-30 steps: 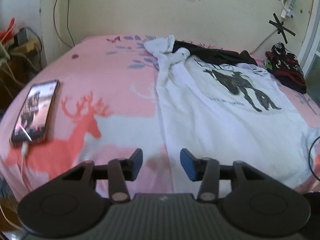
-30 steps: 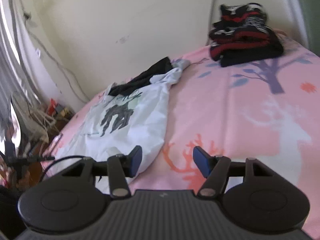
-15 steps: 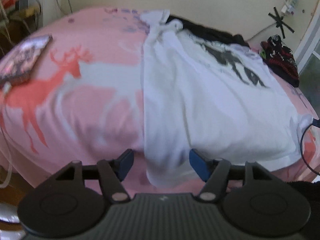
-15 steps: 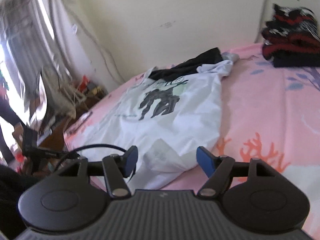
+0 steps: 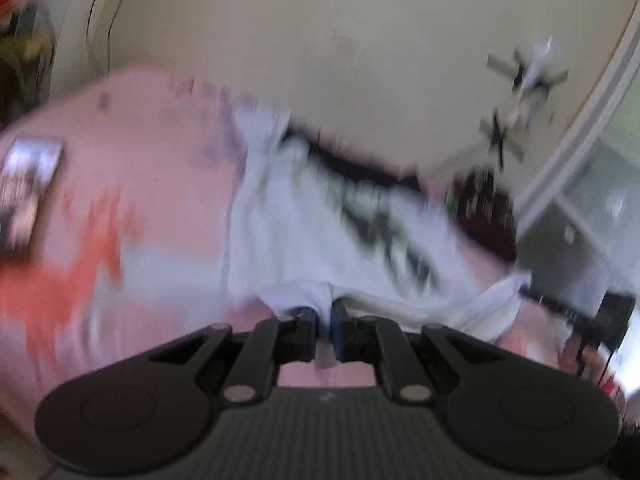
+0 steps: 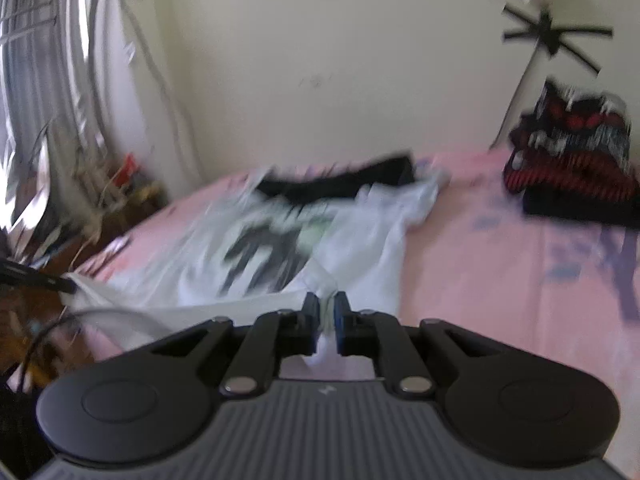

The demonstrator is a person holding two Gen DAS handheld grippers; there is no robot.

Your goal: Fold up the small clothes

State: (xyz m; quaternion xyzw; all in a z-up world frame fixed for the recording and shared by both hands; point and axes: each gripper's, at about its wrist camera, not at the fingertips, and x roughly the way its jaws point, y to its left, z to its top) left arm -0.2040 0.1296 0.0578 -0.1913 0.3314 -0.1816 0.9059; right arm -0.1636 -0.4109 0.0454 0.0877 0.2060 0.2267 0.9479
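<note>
Gripping the near hem of the white cotton T-shirt with a black horse-like print, one corner per claw. Left gripper nearly closed, blue pads pinching a bunched fold of white cloth, a tail hanging below. Right gripper the same: narrow gap, white fabric pinched between and drooping under the fingers.

Shirt body lying face up across the middle of the pink deer-patterned bedsheet, collar end toward the far edge by the cream wall, hem at the near edge, lifted off the sheet between the two claws. Black garment tucked under or behind the collar end; contact unclear through blur. Folded red-and-black knit near the far right corner, well apart from the shirt. Dark smartphone with lit screen toward the left edge, clear of the cloth.

Both views motion-blurred; judged as mid-lift for the first hem-to-collar fold.

Notes for doing it well:
- Keep both claws level and equally apart so the hem stays taut, no sag in the middle.
- Carry the hem up and forward over the print, not dragging the body along the sheet.
- Lay hem edge square onto the shoulders, short of the black garment.
- Release only once cloth rests flat; thin cotton likely to slip from a shallow pinch.
- Watch the right sleeve, bunched near the collar; likely needs tucking later.
</note>
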